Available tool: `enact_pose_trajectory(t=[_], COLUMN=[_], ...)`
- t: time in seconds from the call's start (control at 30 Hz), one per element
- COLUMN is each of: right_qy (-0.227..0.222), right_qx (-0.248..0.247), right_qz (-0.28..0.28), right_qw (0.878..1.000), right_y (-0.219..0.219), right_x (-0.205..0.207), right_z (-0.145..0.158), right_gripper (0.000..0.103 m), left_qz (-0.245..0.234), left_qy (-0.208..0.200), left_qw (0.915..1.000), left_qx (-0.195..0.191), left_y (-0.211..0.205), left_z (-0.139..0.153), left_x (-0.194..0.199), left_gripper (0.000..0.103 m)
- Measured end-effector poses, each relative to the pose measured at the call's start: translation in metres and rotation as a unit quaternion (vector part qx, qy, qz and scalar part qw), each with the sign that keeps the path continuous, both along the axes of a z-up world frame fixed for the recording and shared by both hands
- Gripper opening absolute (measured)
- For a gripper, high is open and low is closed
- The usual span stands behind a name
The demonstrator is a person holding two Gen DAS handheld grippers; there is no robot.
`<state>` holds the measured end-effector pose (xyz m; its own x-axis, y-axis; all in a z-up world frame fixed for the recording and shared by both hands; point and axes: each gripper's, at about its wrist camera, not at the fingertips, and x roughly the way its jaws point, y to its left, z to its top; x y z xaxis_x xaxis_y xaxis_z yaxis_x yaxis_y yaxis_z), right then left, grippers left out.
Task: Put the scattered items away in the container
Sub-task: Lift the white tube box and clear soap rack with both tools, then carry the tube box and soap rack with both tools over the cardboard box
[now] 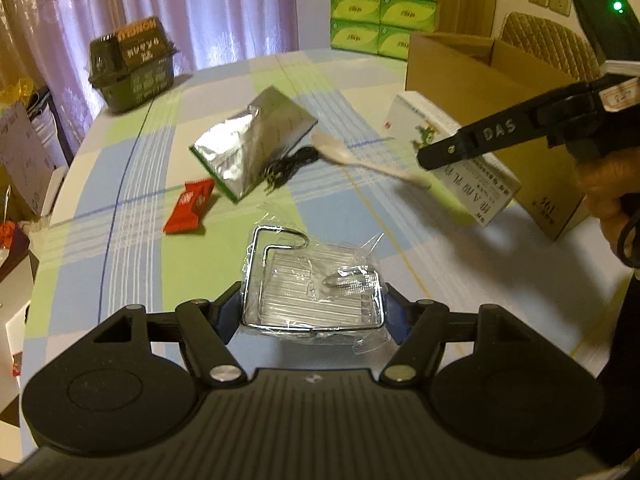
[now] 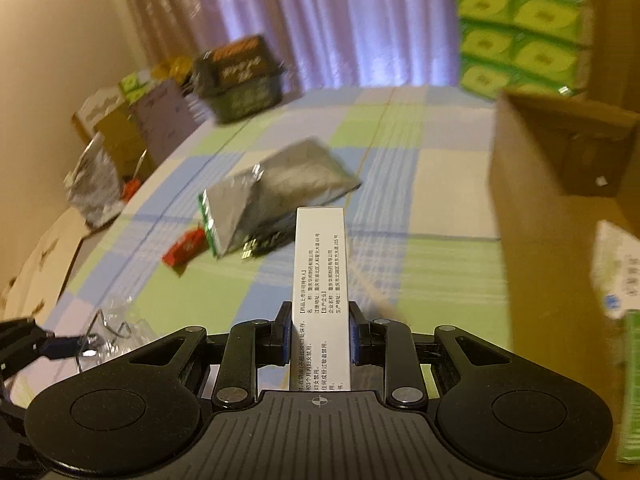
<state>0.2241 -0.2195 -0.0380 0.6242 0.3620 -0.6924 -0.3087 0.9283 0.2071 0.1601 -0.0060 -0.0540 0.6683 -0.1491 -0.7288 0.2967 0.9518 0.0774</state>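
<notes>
My left gripper (image 1: 312,314) is shut on a chrome wire rack in a clear plastic bag (image 1: 316,280), low over the checked tablecloth. My right gripper (image 2: 320,336) is shut on a white medicine box (image 2: 320,272), held on edge above the table. From the left wrist view that right gripper (image 1: 432,162) and its white medicine box (image 1: 480,184) hang in front of the open cardboard box (image 1: 480,76). A silver foil pouch (image 1: 256,140), a red snack packet (image 1: 190,206), a wooden spoon (image 1: 360,158) and a black cable (image 1: 288,164) lie on the cloth.
A dark green lidded tub (image 1: 134,64) stands at the table's far left edge. Stacked green tissue packs (image 1: 384,8) sit behind the table. The cardboard box (image 2: 560,148) is at the right, with a green-and-white pack (image 2: 624,280) near it. Bags and cartons (image 2: 120,128) crowd the floor at left.
</notes>
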Motion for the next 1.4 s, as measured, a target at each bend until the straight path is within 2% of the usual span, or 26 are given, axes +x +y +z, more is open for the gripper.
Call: enact_pose_trajectory(t=[0.23, 0.4, 0.6, 0.8, 1.03, 1.4], right_qy=[-0.064, -0.086, -0.083, -0.075, -0.074, -0.065], right_qx=[-0.011, -0.027, -0.044, -0.038, -0.029, -0.017], right_qz=[-0.037, -0.071, -0.113, -0.153, -0.163, -0.171], right_qw=[0.997, 0.993, 0.989, 0.985, 0.983, 0.983], right_y=[-0.041, -0.084, -0.134, -0.176, -0.197, -0.212], right_x=[-0.015, -0.027, -0.051, -0.066, -0.075, -0.066], right_z=[0.074, 0.101, 0.102, 0.1, 0.097, 0.085], right_gripper=[0.029, 0.029, 0.029, 0.029, 0.029, 0.029], left_qz=[-0.028, -0.067, -0.107, -0.142, -0.178, -0.197], left_qy=[-0.03, -0.054, -0.067, -0.075, -0.08, -0.067], left_qw=[0.9991, 0.9961, 0.9912, 0.9855, 0.9797, 0.9769], left_qx=[-0.003, -0.017, -0.039, -0.054, -0.049, -0.047], left_y=[-0.028, -0.066, -0.114, -0.159, -0.205, -0.235], left_z=[0.035, 0.064, 0.085, 0.1, 0.103, 0.09], left_x=[0.0, 0.003, 0.012, 0.02, 0.034, 0.05], left_gripper=[0.065, 0.065, 0.065, 0.065, 0.065, 0.066])
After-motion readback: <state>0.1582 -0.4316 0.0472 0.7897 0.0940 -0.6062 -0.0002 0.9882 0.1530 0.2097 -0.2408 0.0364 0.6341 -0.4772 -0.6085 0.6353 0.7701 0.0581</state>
